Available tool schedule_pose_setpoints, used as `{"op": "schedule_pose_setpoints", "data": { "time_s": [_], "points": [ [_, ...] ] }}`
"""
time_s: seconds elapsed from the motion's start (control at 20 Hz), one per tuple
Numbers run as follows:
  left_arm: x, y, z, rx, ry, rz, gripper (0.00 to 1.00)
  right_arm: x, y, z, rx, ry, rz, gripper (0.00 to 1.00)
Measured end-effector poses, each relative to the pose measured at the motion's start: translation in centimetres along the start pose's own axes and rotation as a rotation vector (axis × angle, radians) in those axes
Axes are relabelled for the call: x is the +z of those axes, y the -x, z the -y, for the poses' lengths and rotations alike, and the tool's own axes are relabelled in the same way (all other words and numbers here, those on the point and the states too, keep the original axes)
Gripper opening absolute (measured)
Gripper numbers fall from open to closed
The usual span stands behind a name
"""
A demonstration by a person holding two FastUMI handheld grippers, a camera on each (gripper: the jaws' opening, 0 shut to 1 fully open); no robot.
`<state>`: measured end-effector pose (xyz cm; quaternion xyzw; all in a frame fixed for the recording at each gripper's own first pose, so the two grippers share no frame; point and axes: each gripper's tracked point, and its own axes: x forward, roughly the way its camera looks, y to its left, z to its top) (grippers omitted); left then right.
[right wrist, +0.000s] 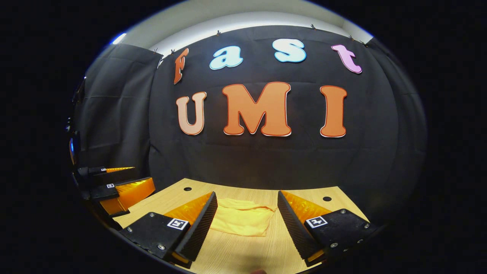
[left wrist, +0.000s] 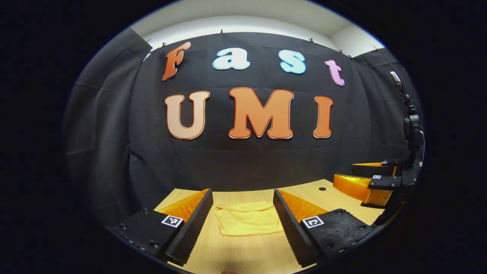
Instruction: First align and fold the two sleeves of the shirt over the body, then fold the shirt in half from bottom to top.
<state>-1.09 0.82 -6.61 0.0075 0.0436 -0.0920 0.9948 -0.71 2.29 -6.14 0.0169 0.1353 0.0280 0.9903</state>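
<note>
A yellow shirt [left wrist: 247, 222] lies folded into a small flat packet on the wooden table [left wrist: 243, 255]. In the left gripper view my left gripper [left wrist: 242, 224] hovers above the table with its fingers wide apart, the packet lying between and beyond them, untouched. My right gripper [left wrist: 374, 182] appears at the right edge of that view, held off the table. In the right gripper view the shirt [right wrist: 243, 220] lies ahead between the spread fingers of my right gripper [right wrist: 246, 224], which hold nothing. The left gripper [right wrist: 114, 188] appears at the left there.
The table [right wrist: 236, 255] ends at the black cloth wall close behind the shirt. Small round holes [right wrist: 327, 198] mark the tabletop near its back edge. A dark stand with a clamp [left wrist: 412, 133] rises at the right.
</note>
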Motion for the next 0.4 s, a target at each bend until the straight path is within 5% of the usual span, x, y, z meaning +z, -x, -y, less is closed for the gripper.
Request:
{"op": "schedule_pose_setpoints", "data": {
  "time_s": [0.4],
  "points": [
    [-2.0,-1.4,-2.6,0.018,0.009,-0.026,0.98,-1.0,-1.1,-0.5,-0.011,0.034,-0.004,0.96]
  ]
}}
